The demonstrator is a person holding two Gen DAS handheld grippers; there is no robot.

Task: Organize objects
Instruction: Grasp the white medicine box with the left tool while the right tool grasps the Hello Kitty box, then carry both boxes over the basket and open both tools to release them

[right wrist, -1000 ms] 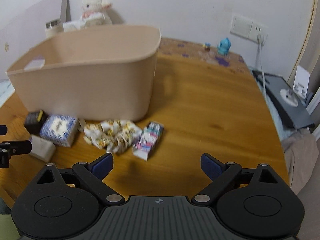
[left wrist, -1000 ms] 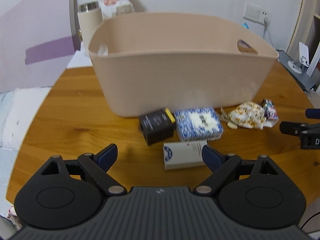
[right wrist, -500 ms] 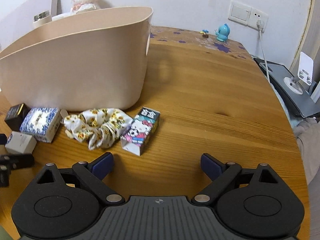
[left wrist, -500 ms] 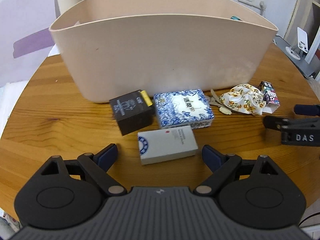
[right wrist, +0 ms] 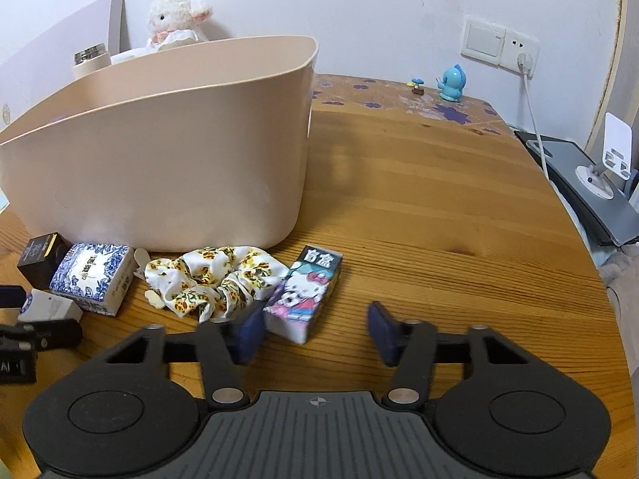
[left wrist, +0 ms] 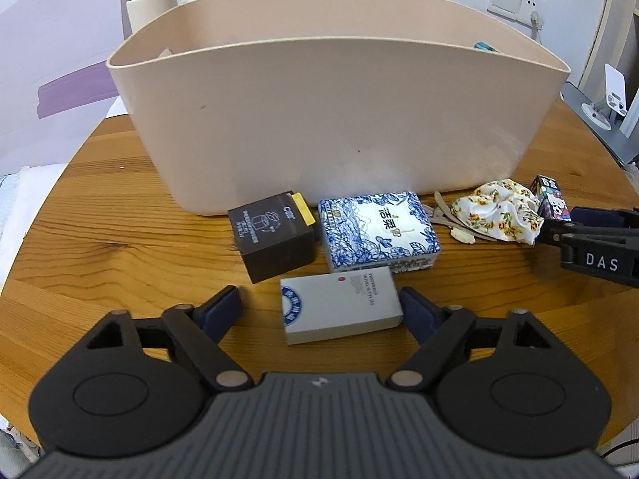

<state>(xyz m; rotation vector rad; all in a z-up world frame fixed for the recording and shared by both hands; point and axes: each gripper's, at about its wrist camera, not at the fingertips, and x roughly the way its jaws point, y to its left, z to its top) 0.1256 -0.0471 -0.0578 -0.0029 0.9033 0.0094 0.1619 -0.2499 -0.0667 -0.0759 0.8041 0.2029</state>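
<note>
A beige tub (left wrist: 339, 127) stands on the round wooden table (left wrist: 100, 239). In front of it lie a black box (left wrist: 275, 235), a blue-and-white patterned box (left wrist: 379, 231), a white-and-blue box (left wrist: 339, 303), a floral scrunchie (left wrist: 499, 209) and a Hello Kitty box (right wrist: 305, 295). My left gripper (left wrist: 319, 307) is open, its fingers either side of the white-and-blue box. My right gripper (right wrist: 315, 331) is open; the Hello Kitty box lies between its fingers, close to the left one.
A thermos (left wrist: 151, 0) and a plush lamb (right wrist: 175, 20) stand behind the tub. A blue figurine (right wrist: 451, 84), wall socket and cable (right wrist: 531, 119) are at the far right. A laptop with a phone stand (right wrist: 599, 175) sits beyond the table's right edge.
Both grippers have come down and forward. The left one has closed in around the white-and-blue box. The right one has reached the Hello Kitty box and its fingers have narrowed.
</note>
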